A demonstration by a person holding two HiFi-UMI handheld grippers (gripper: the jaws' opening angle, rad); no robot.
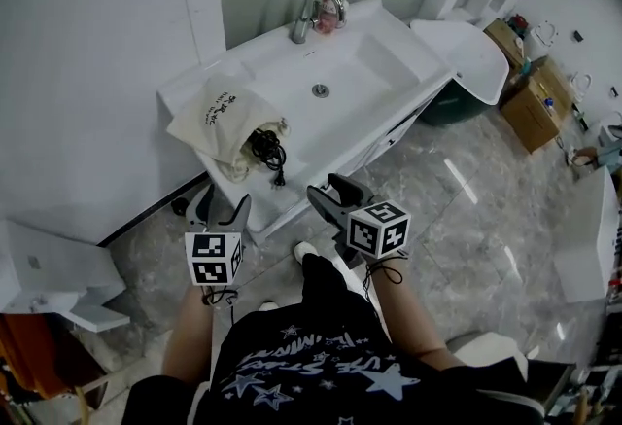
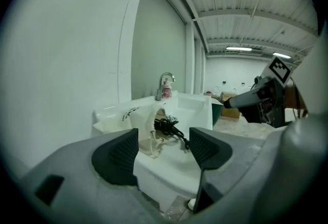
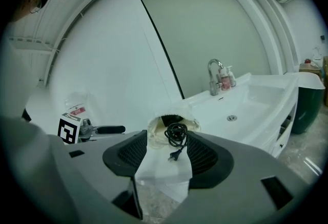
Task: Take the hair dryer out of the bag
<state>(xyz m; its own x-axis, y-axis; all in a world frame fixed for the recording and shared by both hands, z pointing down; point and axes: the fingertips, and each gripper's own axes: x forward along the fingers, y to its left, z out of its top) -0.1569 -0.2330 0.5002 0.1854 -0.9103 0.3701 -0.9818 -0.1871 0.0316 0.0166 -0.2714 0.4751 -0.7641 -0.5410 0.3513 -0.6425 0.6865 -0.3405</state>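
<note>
A cream cloth bag (image 1: 222, 117) with black print lies on the left end of the white sink counter (image 1: 389, 73), its mouth facing me. A coiled black cord (image 1: 267, 149) with its plug spills out of the mouth; the hair dryer's body is hidden inside. Both grippers hover in front of the counter, apart from the bag. My left gripper (image 1: 225, 202) is open and empty, and my right gripper (image 1: 326, 190) is open too. In the left gripper view the bag (image 2: 148, 125) and cord (image 2: 169, 126) show beyond the jaws. The right gripper view frames the cord (image 3: 177, 133) between open pads.
A chrome faucet (image 1: 311, 15) and a pink bottle (image 1: 328, 19) stand at the back of the basin. A dark green bin (image 1: 457, 102) and cardboard boxes (image 1: 530, 102) sit to the right. White fixtures lie on the marble floor at left (image 1: 49, 277).
</note>
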